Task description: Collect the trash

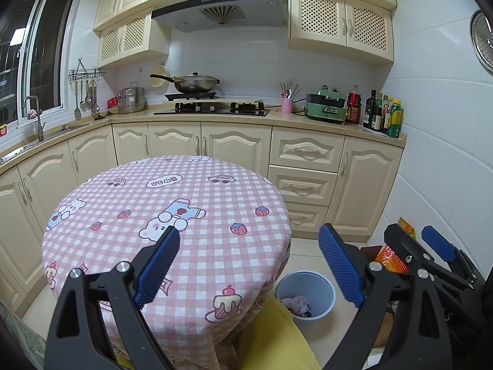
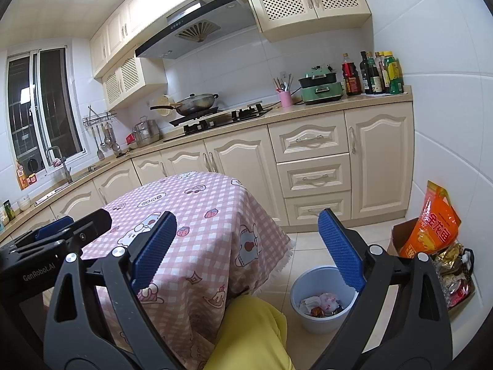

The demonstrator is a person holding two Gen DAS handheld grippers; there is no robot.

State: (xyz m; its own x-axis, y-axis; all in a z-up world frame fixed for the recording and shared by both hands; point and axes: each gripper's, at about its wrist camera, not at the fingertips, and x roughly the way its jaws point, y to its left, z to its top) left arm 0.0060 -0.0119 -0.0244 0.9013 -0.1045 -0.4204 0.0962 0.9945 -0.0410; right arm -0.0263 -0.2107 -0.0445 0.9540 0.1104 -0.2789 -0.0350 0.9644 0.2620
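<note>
sitting on the floor tiles just beside the table, the grey bin holds crumpled wrappers and paper, possibly a tissue, too small to tell. i have the left gripper spread wide and empty above the pink checked tablecloth; the right gripper is likewise released, grasping nothing. an orange bag stands in a box near the wall.

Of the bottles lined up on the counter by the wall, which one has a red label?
The tall bottle at the left end of the row, next to the green cooker. The others are dark glass or yellow-green.
</note>
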